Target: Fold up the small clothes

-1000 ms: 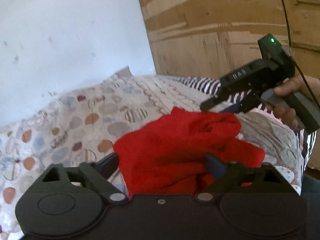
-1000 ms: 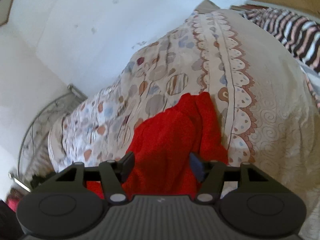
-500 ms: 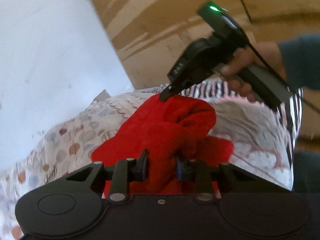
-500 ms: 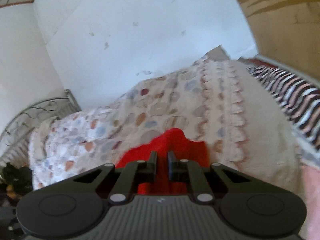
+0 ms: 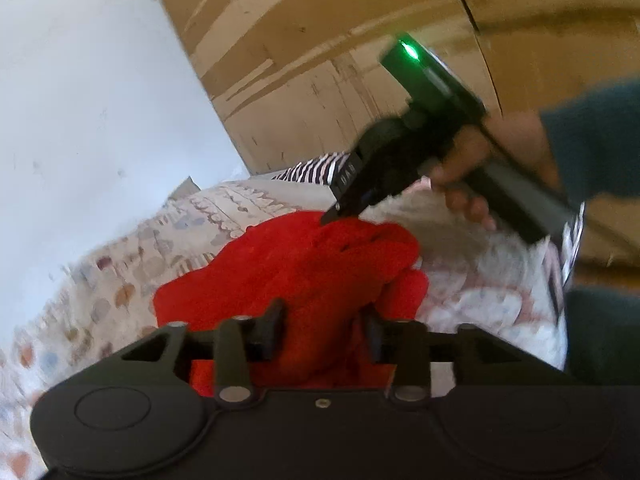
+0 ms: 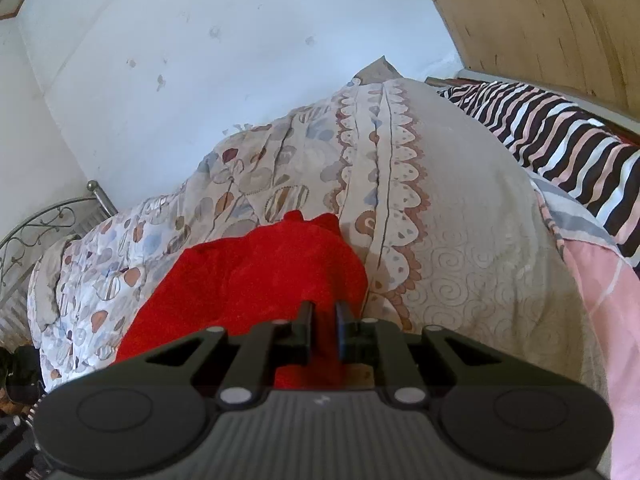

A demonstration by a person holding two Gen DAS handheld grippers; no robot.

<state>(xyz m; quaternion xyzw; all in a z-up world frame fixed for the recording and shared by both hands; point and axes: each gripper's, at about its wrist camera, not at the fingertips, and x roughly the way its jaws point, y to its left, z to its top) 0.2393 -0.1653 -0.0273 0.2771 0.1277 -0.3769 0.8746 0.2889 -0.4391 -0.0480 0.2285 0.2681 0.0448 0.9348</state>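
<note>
Left to right. A metal bedstead (image 6: 44,224) bounds the bed at far left; the patterned bedspread (image 6: 256,176) serves as the folding surface. On it lies the red garment (image 6: 248,276), bunched rather than flat, partly lifted at its near edge.

Left claw (image 5: 322,330): jaws have just been opening and stand about half wide, red cloth between them; whether the pads press on it cannot be told. The widening suggests a regrip on a thicker bunch.

Right claw (image 6: 323,332): jaws narrow, pinching a thin edge of the garment, its tip meeting the upper fold in the left wrist view. The hand (image 5: 492,160) grips its handle.

A striped pillow (image 6: 560,132) lies at far right, apart from the garment.
</note>
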